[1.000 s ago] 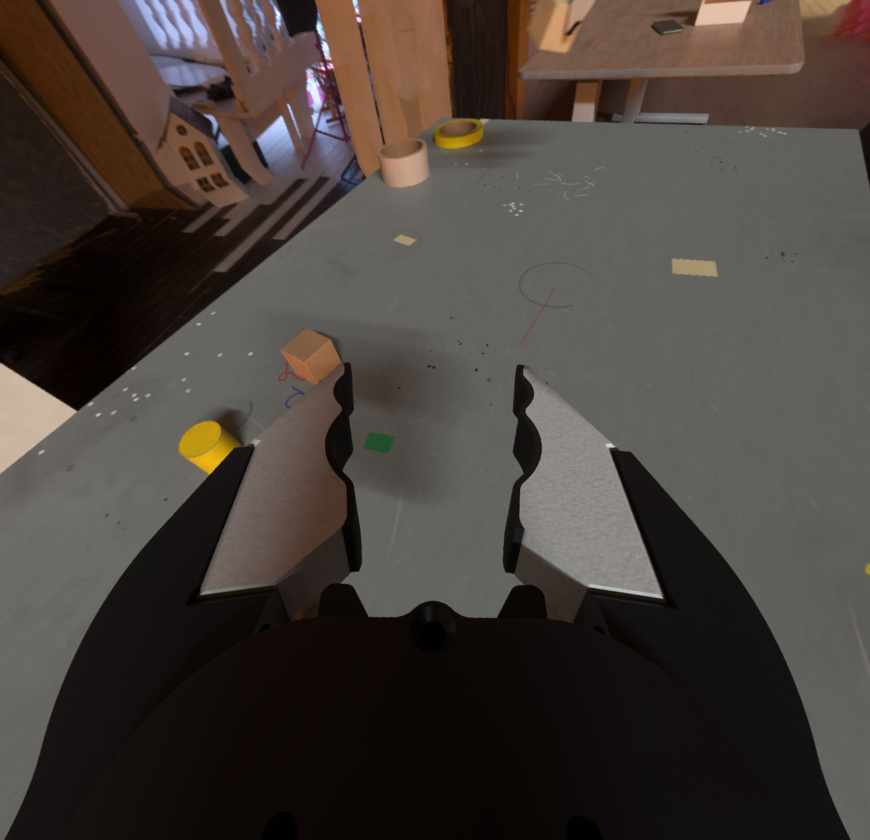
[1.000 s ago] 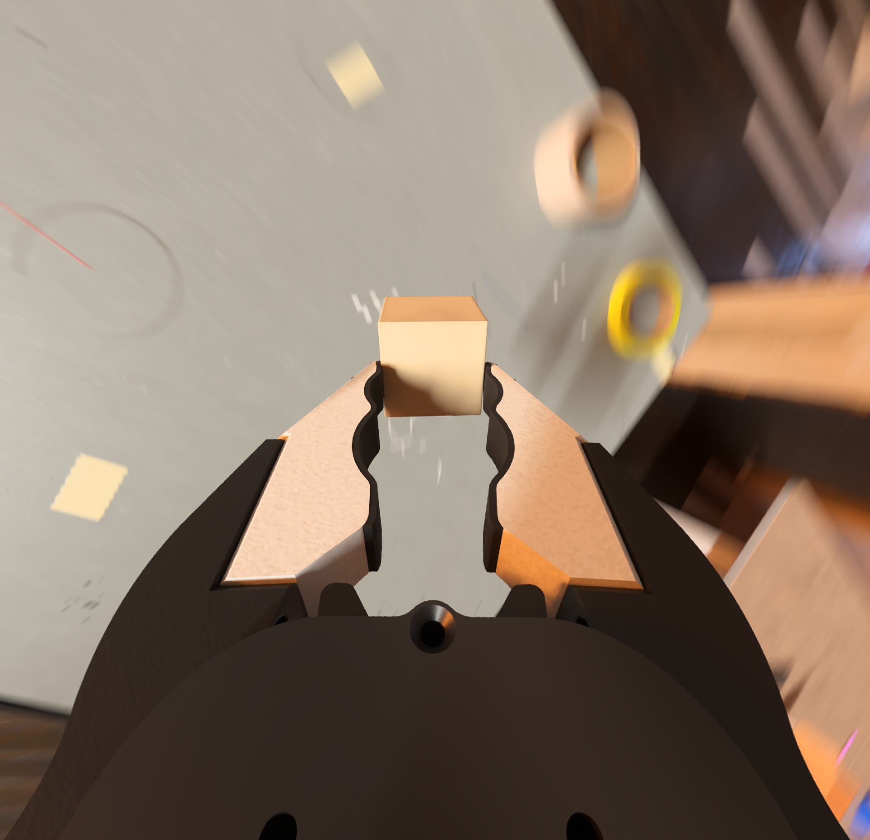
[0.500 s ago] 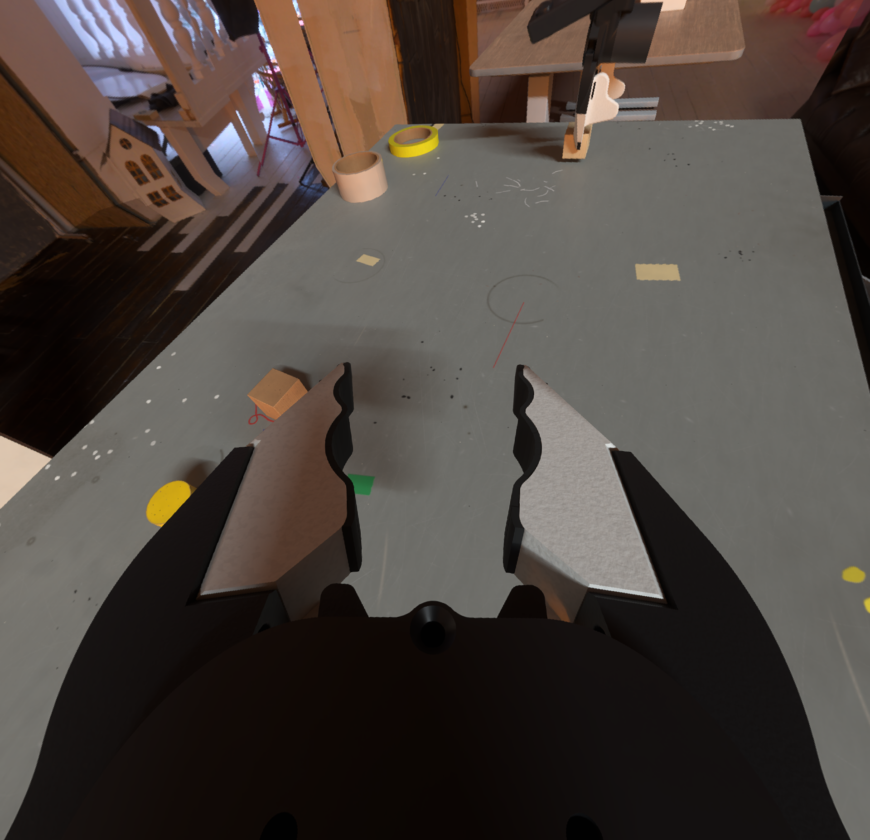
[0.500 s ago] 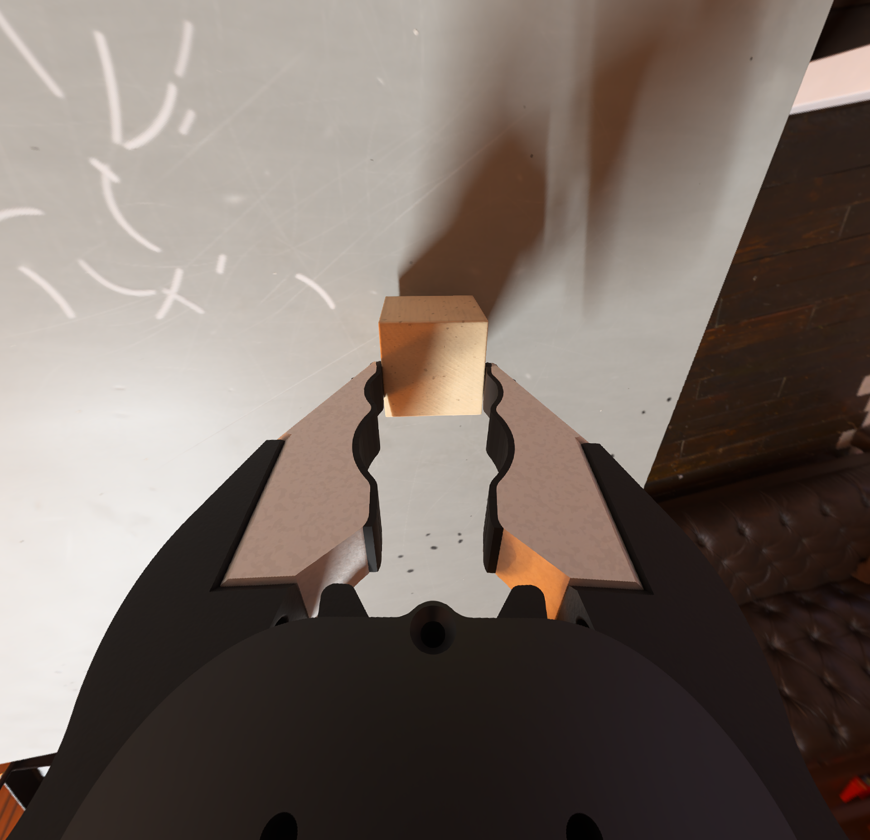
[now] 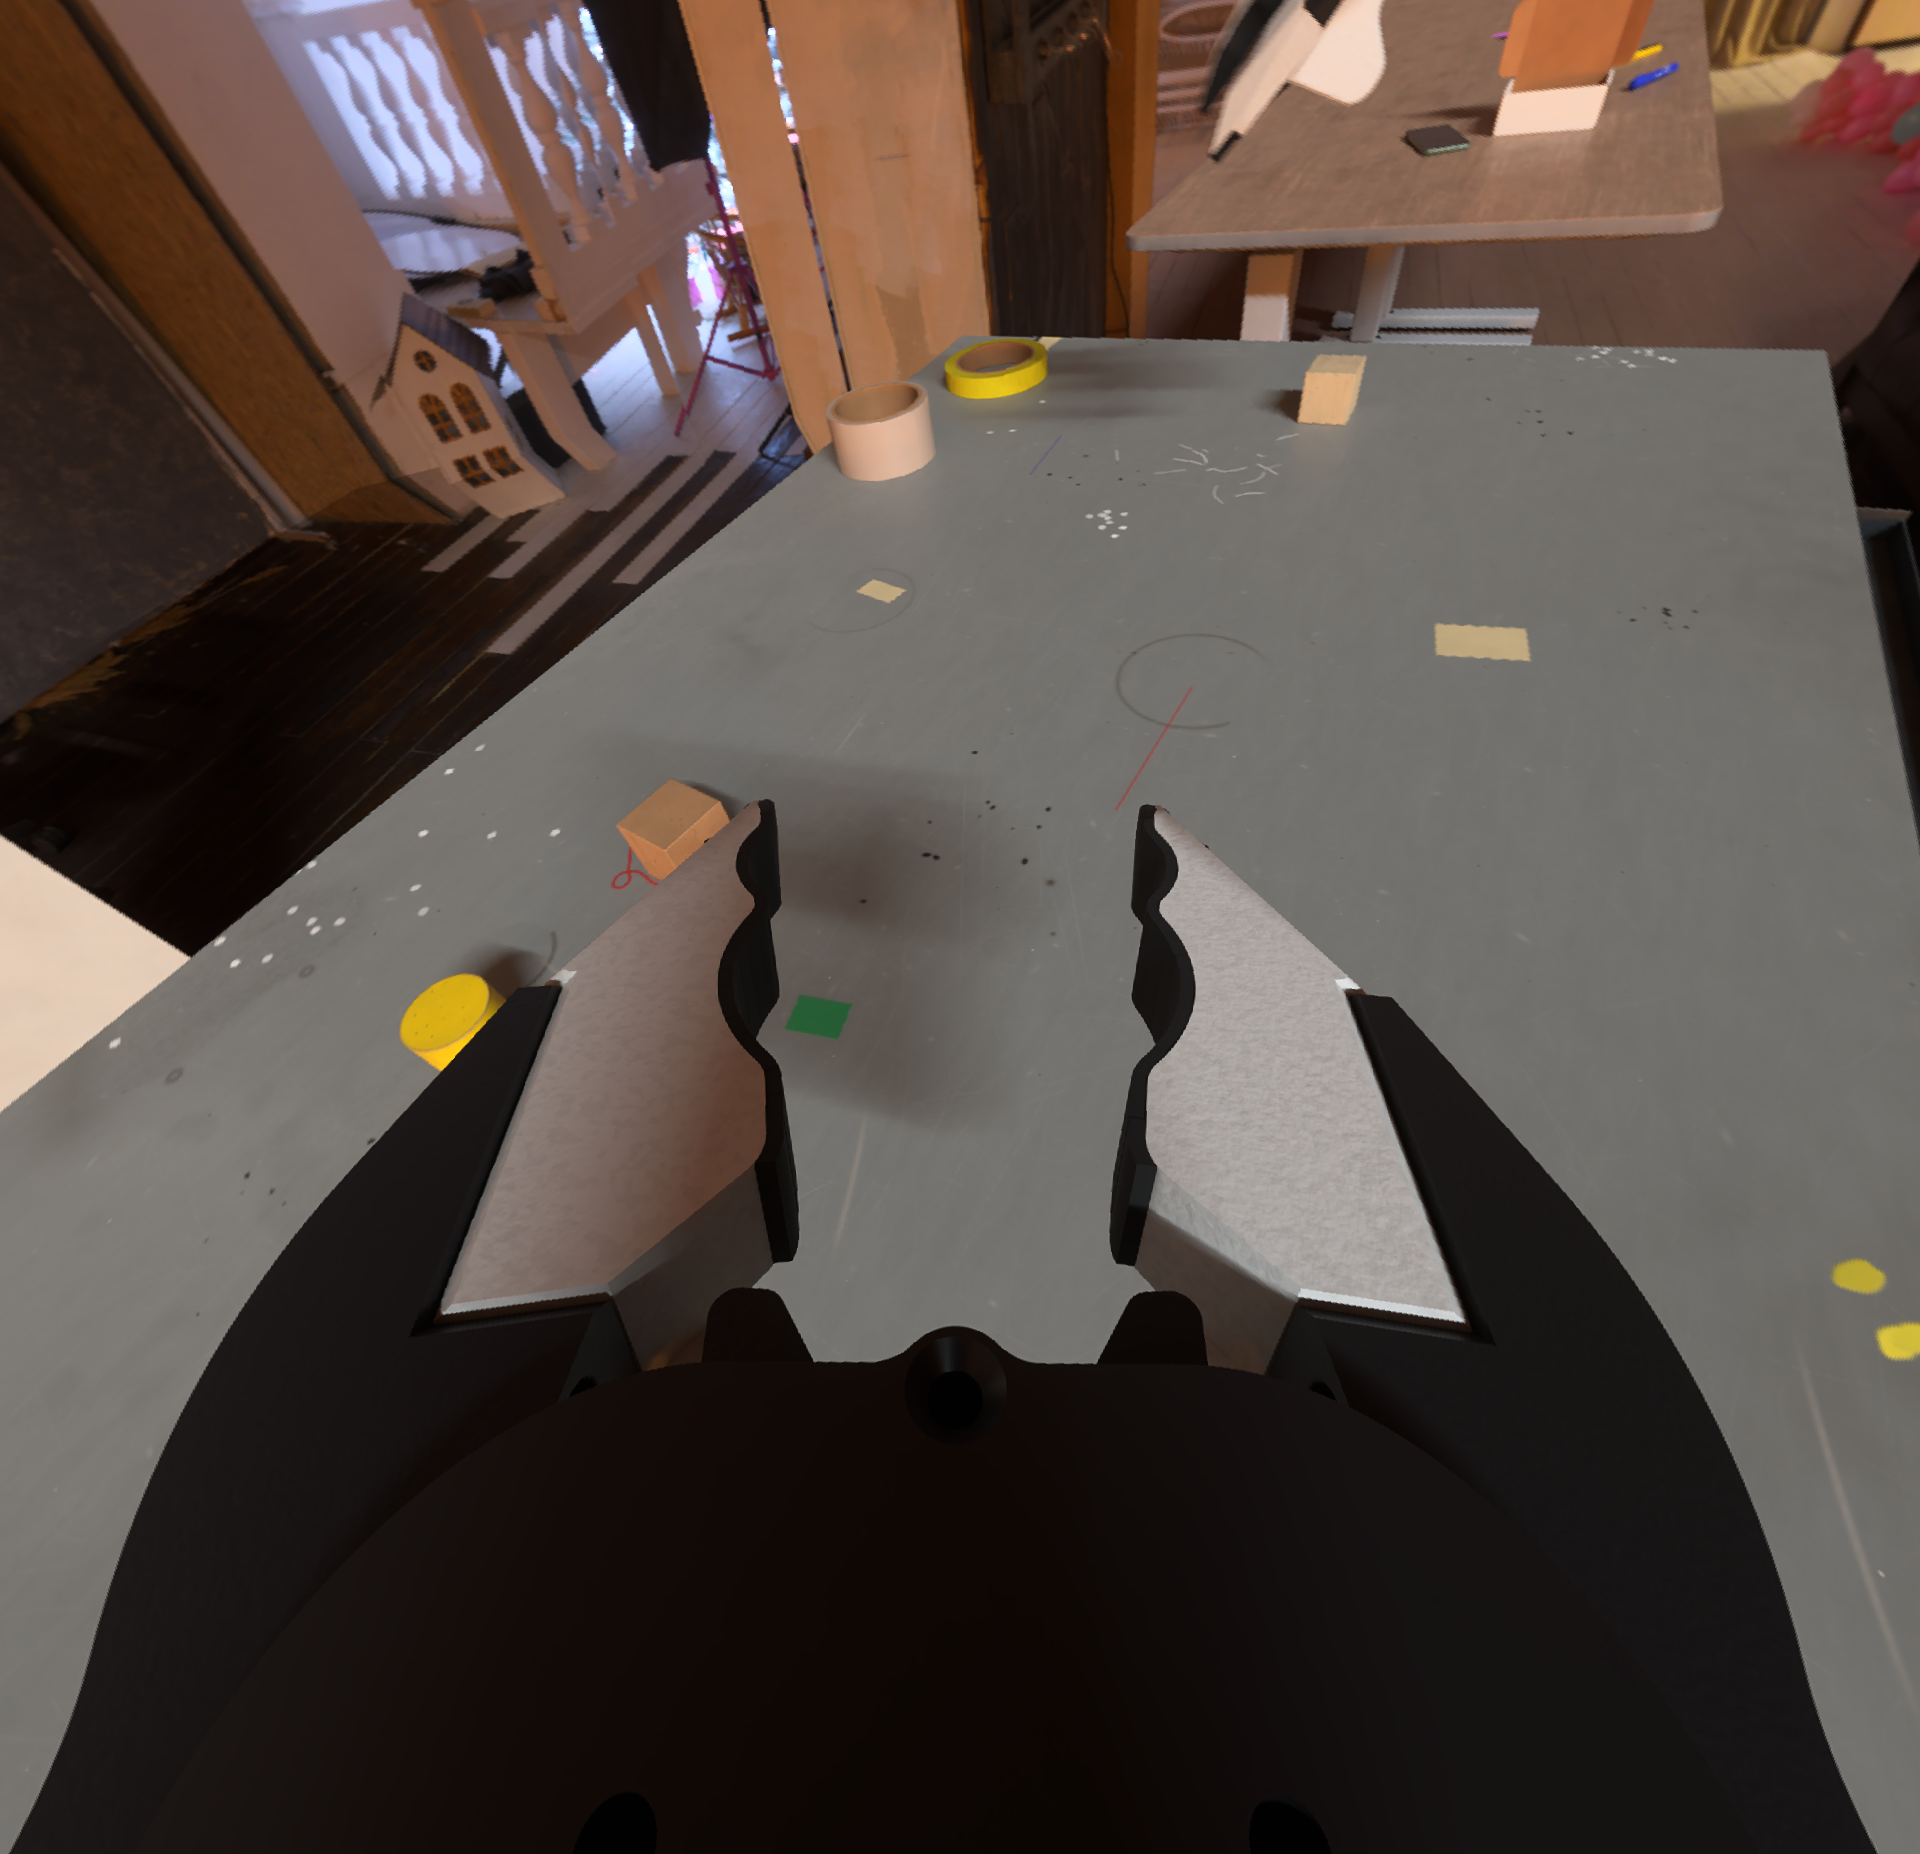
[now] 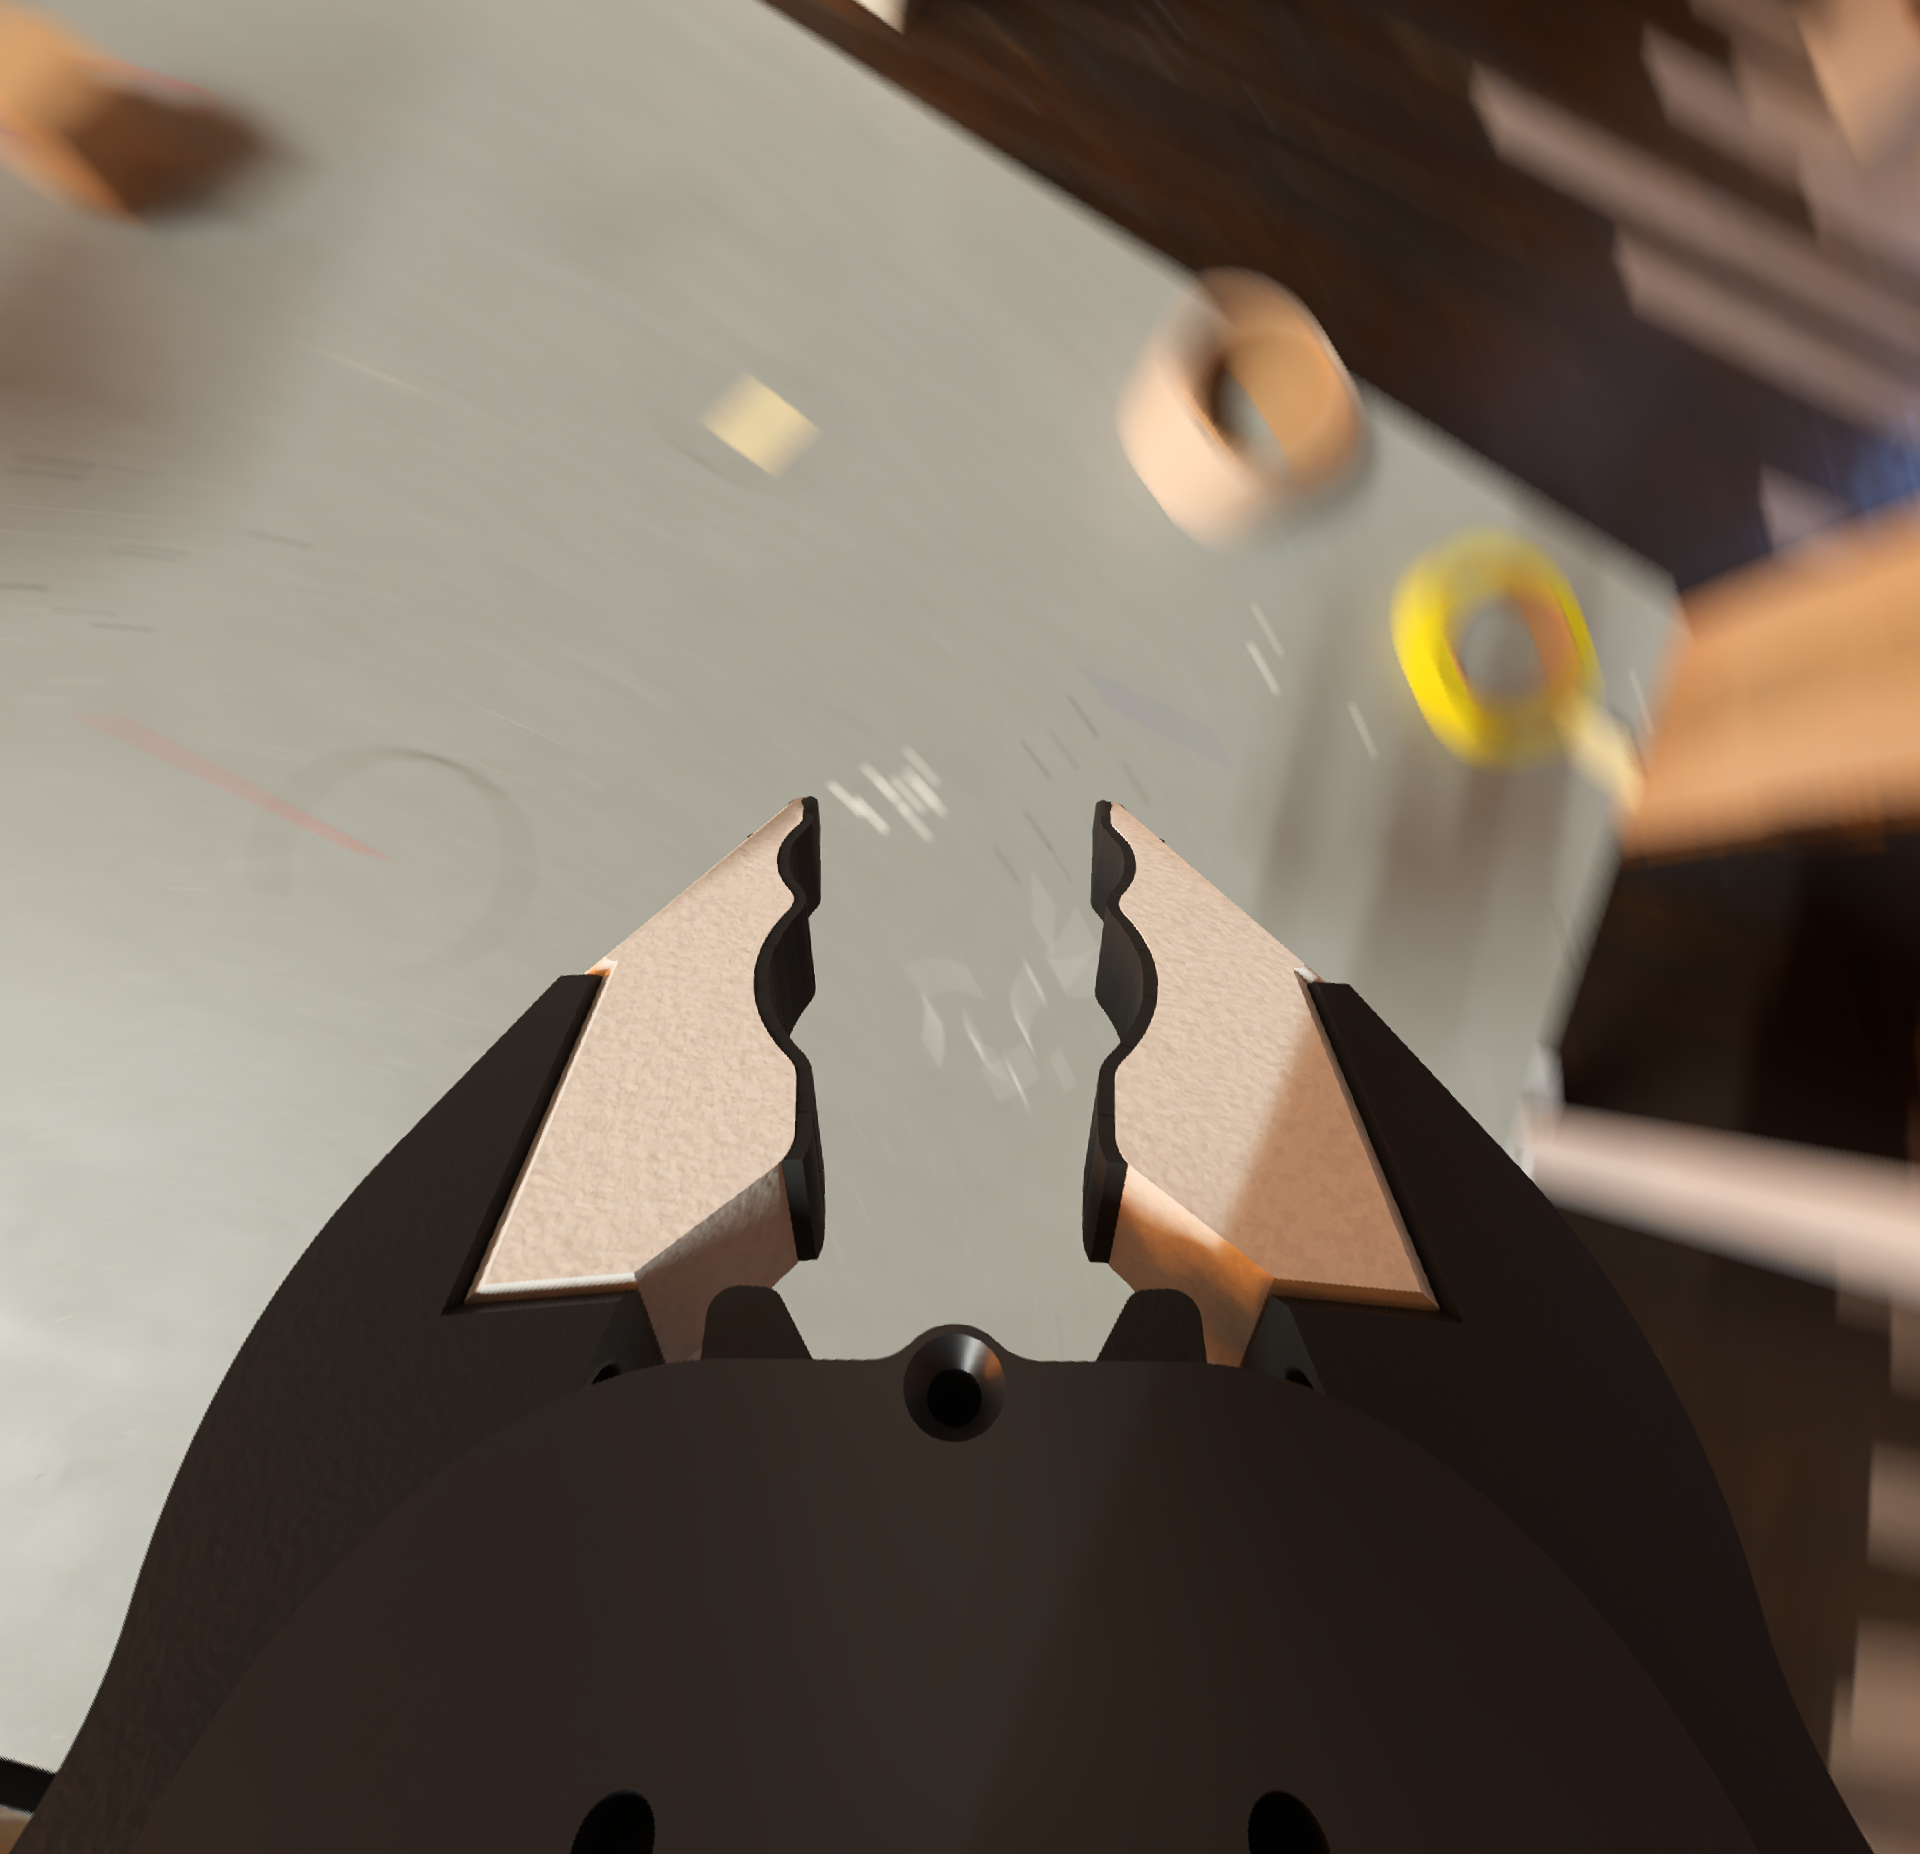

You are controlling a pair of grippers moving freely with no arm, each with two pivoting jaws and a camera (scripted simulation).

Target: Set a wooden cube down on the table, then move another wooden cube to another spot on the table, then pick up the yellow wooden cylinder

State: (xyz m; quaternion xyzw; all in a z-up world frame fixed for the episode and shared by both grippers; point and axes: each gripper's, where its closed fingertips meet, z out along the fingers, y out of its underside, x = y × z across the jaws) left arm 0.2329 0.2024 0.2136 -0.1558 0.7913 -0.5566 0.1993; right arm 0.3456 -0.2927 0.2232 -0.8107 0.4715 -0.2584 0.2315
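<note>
One wooden cube (image 5: 1330, 388) sits flat on the grey table (image 5: 1558, 869) at its far edge, well right of the yellow tape roll (image 5: 995, 367); it looks set down, so the first step seems done. The second cube (image 5: 673, 825) lies nearer, far from that roll, just beyond the left gripper's (image 5: 954, 817) left fingertip, and the yellow cylinder (image 5: 447, 1017) lies on its side nearer still. The left gripper hangs above the table with fingers spread and nothing between them, probably ready for the second cube. The right gripper (image 6: 954, 817) is also parted and empty, its view blurred. No brand or readable writing shows, only scribbles and a green square (image 5: 819, 1016).
</note>
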